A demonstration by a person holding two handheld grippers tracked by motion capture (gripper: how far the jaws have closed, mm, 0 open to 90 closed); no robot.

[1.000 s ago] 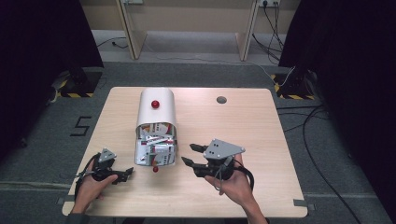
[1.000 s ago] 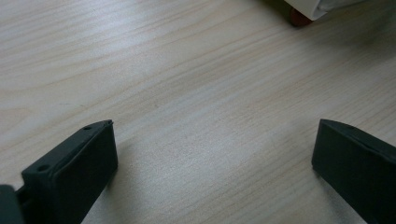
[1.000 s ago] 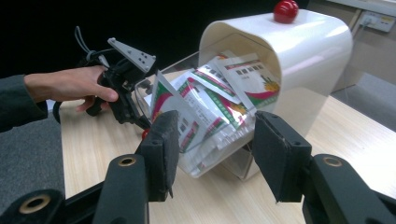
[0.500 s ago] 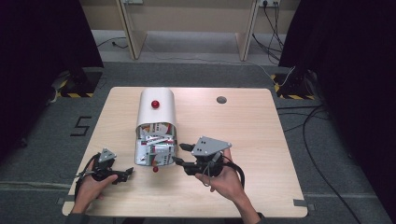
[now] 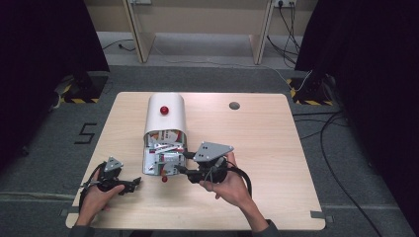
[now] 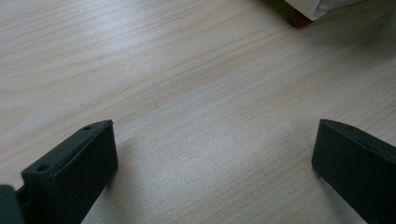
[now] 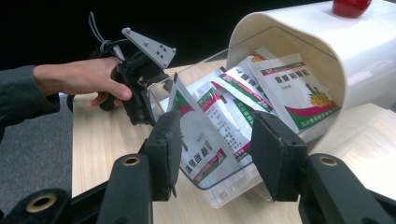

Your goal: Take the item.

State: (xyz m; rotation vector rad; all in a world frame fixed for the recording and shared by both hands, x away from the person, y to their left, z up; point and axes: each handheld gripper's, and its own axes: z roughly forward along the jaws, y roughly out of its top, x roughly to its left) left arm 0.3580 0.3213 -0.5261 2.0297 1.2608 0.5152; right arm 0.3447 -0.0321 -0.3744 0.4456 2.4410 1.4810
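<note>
A white arched housing (image 5: 165, 118) with a red knob (image 5: 164, 109) on top lies on the table. A clear drawer (image 5: 162, 158) sticks out of its near end, holding several printed sachets (image 7: 280, 88). A small red knob (image 5: 164, 178) marks the drawer's front. My right gripper (image 5: 184, 163) is open at the drawer's right front corner. In the right gripper view its jaws (image 7: 215, 140) stand either side of the clear wall and an upright sachet (image 7: 201, 135), without pinching. My left gripper (image 5: 133, 183) rests open on bare wood (image 6: 215, 123), left of the drawer.
The wooden table (image 5: 276, 148) has a round cable hole (image 5: 234, 105) at the back. Its right half is bare. In the right gripper view, the other hand (image 7: 88, 79) holds the left gripper just beyond the drawer. Cables (image 5: 326, 128) run over the floor on the right.
My right gripper has moved left across the table to the drawer's front corner. The left gripper has stayed where it was.
</note>
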